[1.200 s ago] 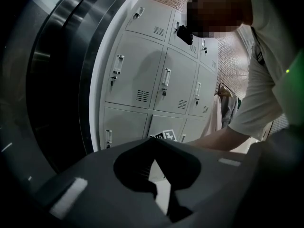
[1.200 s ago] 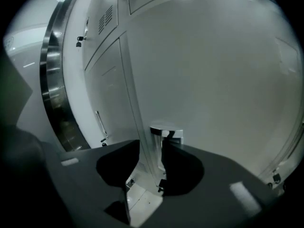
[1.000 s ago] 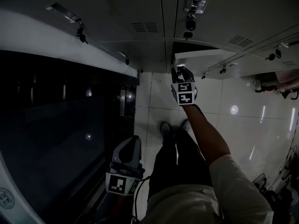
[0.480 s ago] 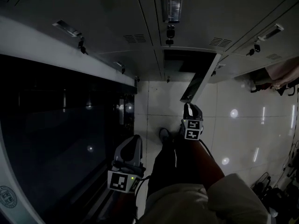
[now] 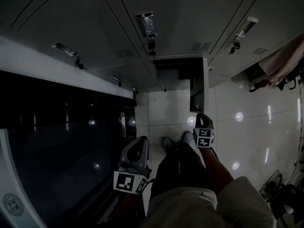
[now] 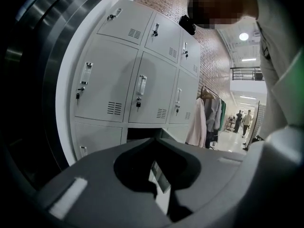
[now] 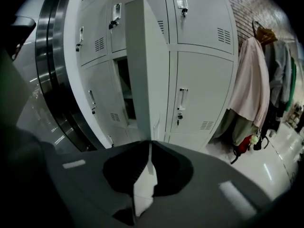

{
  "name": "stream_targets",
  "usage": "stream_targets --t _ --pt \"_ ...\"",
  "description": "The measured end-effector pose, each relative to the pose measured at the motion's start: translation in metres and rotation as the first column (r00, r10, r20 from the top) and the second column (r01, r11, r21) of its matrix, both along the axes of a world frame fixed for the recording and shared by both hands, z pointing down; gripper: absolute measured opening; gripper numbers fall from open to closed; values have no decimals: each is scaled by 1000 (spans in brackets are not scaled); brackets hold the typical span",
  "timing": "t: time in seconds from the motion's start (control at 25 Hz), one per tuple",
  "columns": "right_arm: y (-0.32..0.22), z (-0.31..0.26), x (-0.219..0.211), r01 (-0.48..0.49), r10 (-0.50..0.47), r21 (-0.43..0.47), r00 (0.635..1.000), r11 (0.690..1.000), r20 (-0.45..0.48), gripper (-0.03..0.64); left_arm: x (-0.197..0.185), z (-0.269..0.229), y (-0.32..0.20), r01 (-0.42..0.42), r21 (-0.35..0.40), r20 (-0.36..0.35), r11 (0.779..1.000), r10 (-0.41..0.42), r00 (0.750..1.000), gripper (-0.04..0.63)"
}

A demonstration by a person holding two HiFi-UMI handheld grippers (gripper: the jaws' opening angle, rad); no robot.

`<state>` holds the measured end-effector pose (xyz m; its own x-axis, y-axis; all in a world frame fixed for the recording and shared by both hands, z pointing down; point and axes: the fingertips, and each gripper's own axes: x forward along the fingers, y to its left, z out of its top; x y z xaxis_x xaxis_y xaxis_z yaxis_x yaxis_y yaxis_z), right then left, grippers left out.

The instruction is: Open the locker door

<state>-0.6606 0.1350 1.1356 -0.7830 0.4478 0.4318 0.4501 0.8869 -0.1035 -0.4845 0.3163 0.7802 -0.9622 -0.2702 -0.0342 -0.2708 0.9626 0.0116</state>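
Observation:
The grey locker door point(image 5: 197, 92) stands swung out from its dark compartment point(image 5: 176, 66) in the bottom row; in the right gripper view the same locker door point(image 7: 145, 65) is edge-on to me. My right gripper point(image 5: 202, 119) hangs low by the person's leg, clear of the door. Its jaws are closing, the tips of the right gripper point(image 7: 150, 143) meet, and nothing is between them. My left gripper point(image 5: 139, 145) is held beside the left thigh. The left gripper point(image 6: 154, 139) is shut and empty, pointing at the locker bank point(image 6: 142, 87).
A dark curved glass and steel wall point(image 5: 57, 141) runs along the left. Coats hang on a rack point(image 7: 249, 99) right of the lockers, also visible as coats point(image 5: 280, 63). The person's legs and shoes point(image 5: 173, 144) stand on white floor tiles point(image 5: 247, 127). People point(image 6: 242, 120) stand far down the hall.
The right gripper has let go of the door, dropped back toward the person's leg, and its jaws have come together. The door has swung further out. The left gripper has stayed put.

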Motion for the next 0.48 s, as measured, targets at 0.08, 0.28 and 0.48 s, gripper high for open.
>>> stream_targets --t 0.08,0.28,0.48 --pt "-6 -26 13 6 -6 -18 1000 1000 7 11 4 -19 -5 -5 -1 -2 1000 5 1000 15" --pt "-23 -184 49 46 -23 -137 985 989 170 0 -9 -84 -11 -2 -42 37 999 4 999 15" --pt "-41 -405 79 106 -14 -206 915 973 404 0 -7 -176 -20 30 -81 115 996 -20 993 9"
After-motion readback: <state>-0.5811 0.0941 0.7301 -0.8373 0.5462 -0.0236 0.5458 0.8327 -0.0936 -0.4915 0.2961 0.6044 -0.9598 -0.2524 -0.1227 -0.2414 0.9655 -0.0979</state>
